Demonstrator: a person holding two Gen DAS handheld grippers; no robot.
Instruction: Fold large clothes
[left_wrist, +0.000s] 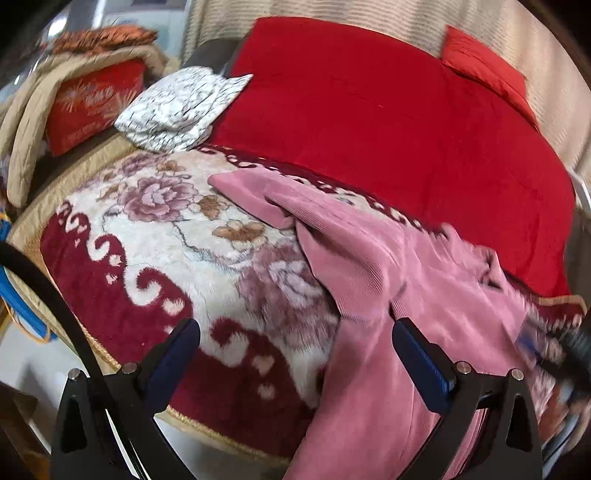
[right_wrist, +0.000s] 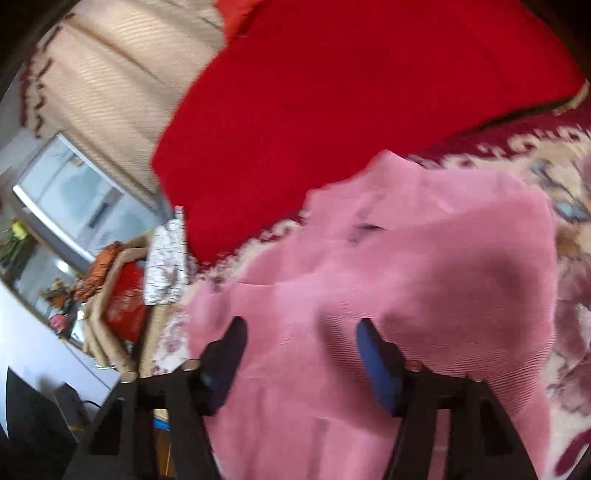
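We see the bed (left_wrist: 155, 236) under a red quilt (left_wrist: 369, 110). The pink garment (left_wrist: 369, 266) lies on it, long axis running from 10 to 5 o'clock. Our left claw (left_wrist: 295, 343) and right claw (right_wrist: 301, 347) tilt downward above it, both released, nothing gripped.

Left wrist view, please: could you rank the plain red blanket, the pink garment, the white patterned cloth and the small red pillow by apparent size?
1. Plain red blanket
2. Pink garment, though it is nearer the camera, so this is unsure
3. White patterned cloth
4. Small red pillow
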